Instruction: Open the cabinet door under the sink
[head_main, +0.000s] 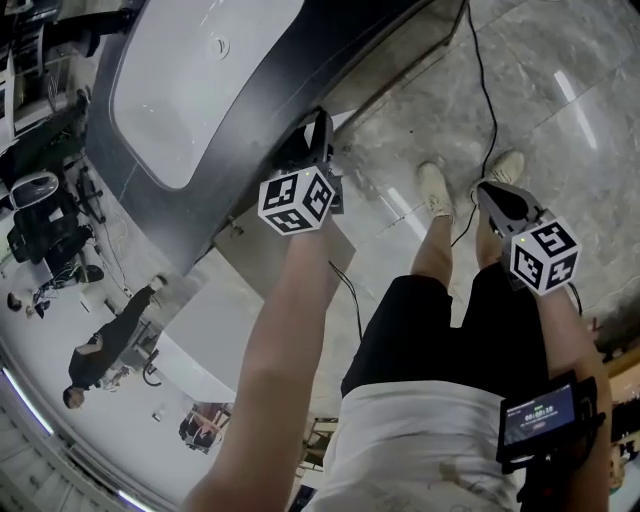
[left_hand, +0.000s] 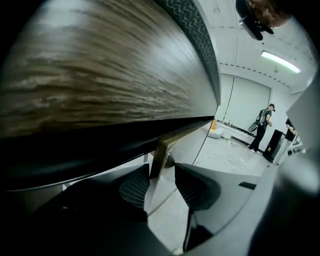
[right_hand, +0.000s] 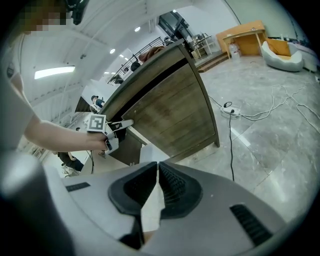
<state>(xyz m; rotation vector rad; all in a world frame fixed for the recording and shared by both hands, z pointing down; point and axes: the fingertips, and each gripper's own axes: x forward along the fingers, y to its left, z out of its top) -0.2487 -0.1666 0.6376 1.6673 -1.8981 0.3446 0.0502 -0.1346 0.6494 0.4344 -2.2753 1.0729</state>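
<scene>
The sink (head_main: 190, 90) sits in a dark counter above the wood-grain cabinet (right_hand: 175, 110). Its door (head_main: 300, 265) stands swung out from the front; the right gripper view shows it as a brown panel (right_hand: 127, 147). My left gripper (head_main: 300, 150) is at the door's top corner, also seen from the side (right_hand: 120, 125). In the left gripper view its jaws (left_hand: 162, 185) are open with the thin door edge (left_hand: 160, 152) standing between them, close to the left pad. My right gripper (head_main: 505, 205) hangs over the floor by my legs, shut and empty (right_hand: 157, 180).
A black cable (head_main: 490, 100) runs across the marble floor past my shoes (head_main: 435, 190). White cables (right_hand: 260, 112) lie on the floor to the cabinet's right. A person (left_hand: 262, 125) stands far off. A wooden desk (right_hand: 245, 35) is at the back.
</scene>
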